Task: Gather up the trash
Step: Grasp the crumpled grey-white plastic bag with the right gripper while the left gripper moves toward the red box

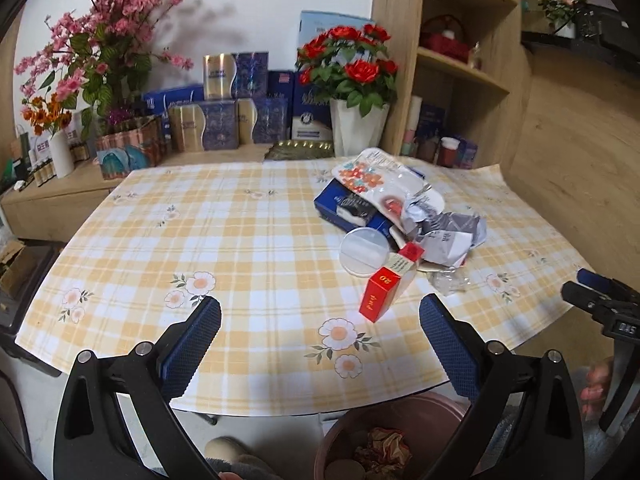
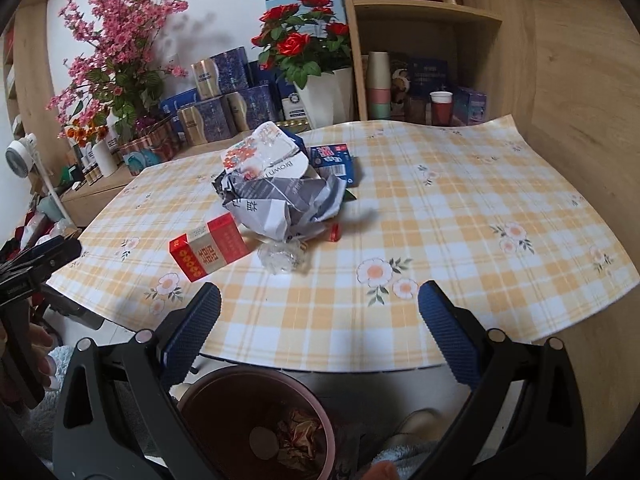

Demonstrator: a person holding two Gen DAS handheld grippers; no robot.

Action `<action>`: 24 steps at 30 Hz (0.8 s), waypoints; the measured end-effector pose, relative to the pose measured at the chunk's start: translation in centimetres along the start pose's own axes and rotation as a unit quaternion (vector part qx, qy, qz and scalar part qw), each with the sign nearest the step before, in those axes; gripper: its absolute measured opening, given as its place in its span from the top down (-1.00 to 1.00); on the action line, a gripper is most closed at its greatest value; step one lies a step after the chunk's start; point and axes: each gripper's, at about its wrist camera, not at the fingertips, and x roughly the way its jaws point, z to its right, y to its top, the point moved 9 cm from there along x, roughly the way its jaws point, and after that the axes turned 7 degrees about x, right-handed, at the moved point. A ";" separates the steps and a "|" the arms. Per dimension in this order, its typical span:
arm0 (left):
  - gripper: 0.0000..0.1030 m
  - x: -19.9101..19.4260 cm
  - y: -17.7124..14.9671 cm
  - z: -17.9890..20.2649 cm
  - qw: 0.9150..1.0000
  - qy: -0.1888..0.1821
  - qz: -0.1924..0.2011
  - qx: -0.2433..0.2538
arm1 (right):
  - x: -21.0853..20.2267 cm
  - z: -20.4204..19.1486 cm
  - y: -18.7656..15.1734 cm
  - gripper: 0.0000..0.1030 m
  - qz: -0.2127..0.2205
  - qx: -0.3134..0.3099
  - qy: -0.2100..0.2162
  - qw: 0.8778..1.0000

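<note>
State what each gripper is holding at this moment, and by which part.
Nothing is held. The left gripper and the right gripper are both open and empty above the table's near edge; the red box lies untouched on the tablecloth.

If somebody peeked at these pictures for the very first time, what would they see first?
Probably the heap of trash in the middle of the yellow checked table, with a bright red carton lying at its near edge. Next, the red roses and pink blossoms against the back wall, and the brown bin below the table's near edge.
</note>
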 end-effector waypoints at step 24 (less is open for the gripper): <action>-0.89 3.3 0.6 -4.5 0.998 0.048 0.007 -0.029 | 12.7 -7.5 4.9 -0.89 -0.030 -0.292 -0.031 0.955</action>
